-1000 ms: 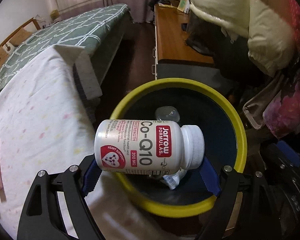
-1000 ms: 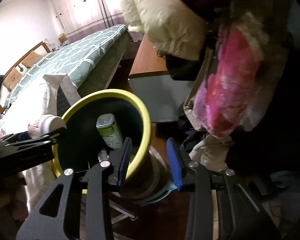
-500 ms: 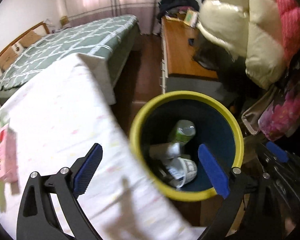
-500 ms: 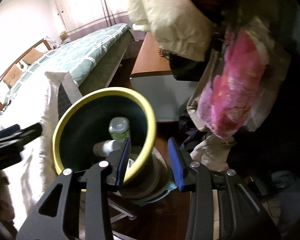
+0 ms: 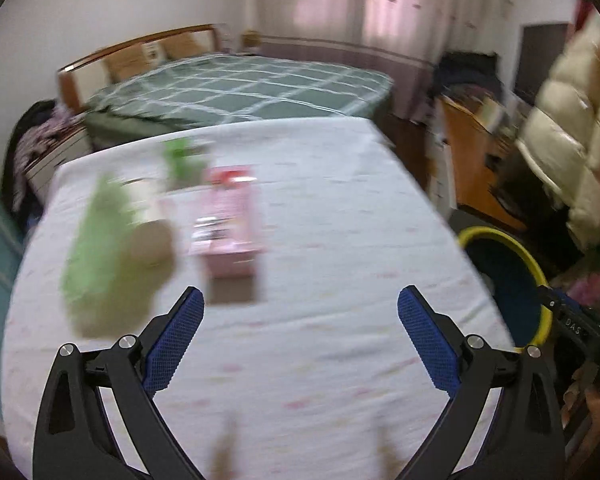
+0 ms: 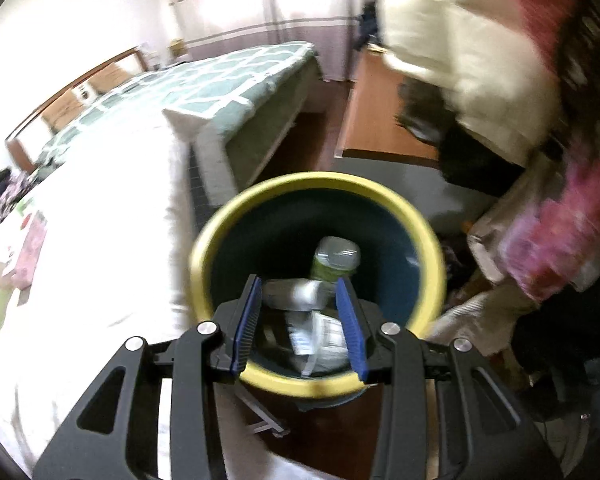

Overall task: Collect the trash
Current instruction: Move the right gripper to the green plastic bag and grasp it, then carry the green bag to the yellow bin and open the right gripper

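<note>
Left gripper: released, jaws spread wide with nothing between them, aimed down over the near edge of the table, apparently to line up a pick. Right gripper: jaws partly apart and empty, poised over the bin, which stands just off the table's right edge. Remaining trash sits toward the table's far left corner: one pink box, one green wrapper and one pale cup-like item, all blurred. Inside the bin, one bottle and at least two white packets are visible.
</note>
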`<action>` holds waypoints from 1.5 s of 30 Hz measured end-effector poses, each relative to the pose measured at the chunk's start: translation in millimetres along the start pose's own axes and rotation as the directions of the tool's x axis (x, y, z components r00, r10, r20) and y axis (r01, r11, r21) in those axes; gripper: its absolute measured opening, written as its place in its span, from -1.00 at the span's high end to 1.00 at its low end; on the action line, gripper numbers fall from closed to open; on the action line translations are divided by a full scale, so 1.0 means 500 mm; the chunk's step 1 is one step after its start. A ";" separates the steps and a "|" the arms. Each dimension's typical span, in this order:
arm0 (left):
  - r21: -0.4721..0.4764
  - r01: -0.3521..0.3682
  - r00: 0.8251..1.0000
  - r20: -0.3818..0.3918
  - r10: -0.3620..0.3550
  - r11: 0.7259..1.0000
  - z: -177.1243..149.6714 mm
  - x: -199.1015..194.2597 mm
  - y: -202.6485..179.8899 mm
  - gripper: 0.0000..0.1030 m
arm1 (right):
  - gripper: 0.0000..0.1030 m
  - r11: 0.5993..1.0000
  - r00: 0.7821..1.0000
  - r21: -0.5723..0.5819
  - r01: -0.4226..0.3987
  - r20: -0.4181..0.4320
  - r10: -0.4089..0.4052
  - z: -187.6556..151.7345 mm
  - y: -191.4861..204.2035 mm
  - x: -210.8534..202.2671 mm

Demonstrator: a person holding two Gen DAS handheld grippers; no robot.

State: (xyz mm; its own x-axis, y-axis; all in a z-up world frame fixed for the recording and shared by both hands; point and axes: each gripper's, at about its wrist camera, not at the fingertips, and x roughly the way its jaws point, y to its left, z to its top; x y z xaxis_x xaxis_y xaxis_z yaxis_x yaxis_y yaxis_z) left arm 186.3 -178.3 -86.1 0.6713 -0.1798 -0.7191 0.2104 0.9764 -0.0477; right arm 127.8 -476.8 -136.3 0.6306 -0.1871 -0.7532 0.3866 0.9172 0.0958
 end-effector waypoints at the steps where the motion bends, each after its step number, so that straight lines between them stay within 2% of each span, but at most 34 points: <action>1: -0.019 -0.027 1.000 0.008 0.028 0.999 -0.007 -0.009 0.035 -0.87 | 0.27 1.000 1.000 -0.022 -0.014 -0.002 0.014 0.003 0.028 0.002; 7: -0.125 -0.165 0.985 0.027 0.170 0.978 -0.048 -0.050 0.223 -0.87 | 0.27 0.977 0.991 -0.168 -0.132 -0.016 0.131 0.017 0.225 0.006; 13: -0.213 -0.224 0.973 0.011 0.231 0.951 -0.094 -0.075 0.369 -0.87 | 0.27 0.924 0.965 -0.286 -0.255 -0.022 0.260 0.024 0.416 -0.017; 17: -0.244 -0.230 0.971 0.011 0.240 0.942 -0.115 -0.088 0.421 -0.87 | 0.27 0.869 0.932 -0.349 -0.351 -0.044 0.359 0.025 0.547 -0.036; 22: -0.263 -0.240 0.967 0.020 0.254 0.935 -0.139 -0.106 0.465 -0.87 | 0.27 0.816 0.899 -0.395 -0.423 -0.072 0.431 0.024 0.677 -0.043; 24: -0.272 -0.237 0.968 0.017 0.251 0.933 -0.146 -0.112 0.469 -0.87 | 0.25 0.812 0.900 -0.408 -0.418 -0.064 0.431 0.029 0.715 -0.040; 27: -0.279 -0.232 0.969 0.013 0.246 0.932 -0.157 -0.116 0.478 -0.87 | 0.17 0.806 0.900 -0.422 -0.416 -0.064 0.431 0.030 0.762 -0.031; 31: -0.278 -0.223 0.972 0.015 0.237 0.934 -0.165 -0.125 0.471 -0.87 | 0.17 0.799 0.905 -0.443 -0.407 -0.078 0.418 0.024 0.807 -0.009; 35: -0.276 -0.217 0.973 0.019 0.231 0.937 -0.166 -0.133 0.462 -0.87 | 0.17 0.795 0.903 -0.436 -0.421 -0.116 0.414 0.026 0.819 0.016; 38: -0.275 -0.214 0.974 0.017 0.227 0.937 -0.167 -0.132 0.458 -0.87 | 0.49 0.793 0.900 -0.431 -0.430 -0.136 0.414 0.021 0.818 0.024; 39: -0.275 -0.213 0.974 0.016 0.227 0.937 -0.168 -0.133 0.457 -0.87 | 0.67 0.791 0.897 -0.427 -0.438 -0.141 0.420 0.020 0.817 0.023; 45: -0.268 -0.211 0.975 0.016 0.223 0.940 -0.170 -0.135 0.446 -0.87 | 0.77 0.772 0.881 -0.437 -0.462 -0.129 0.454 0.011 0.817 -0.007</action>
State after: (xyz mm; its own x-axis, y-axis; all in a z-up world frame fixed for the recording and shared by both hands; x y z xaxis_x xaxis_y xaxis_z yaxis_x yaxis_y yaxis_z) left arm 127.2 61.6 -107.1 0.7125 0.0411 -0.7005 -0.1345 0.9878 -0.0789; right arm 287.3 -103.3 -90.8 0.6446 0.2972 -0.7044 -0.2866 0.9481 0.1378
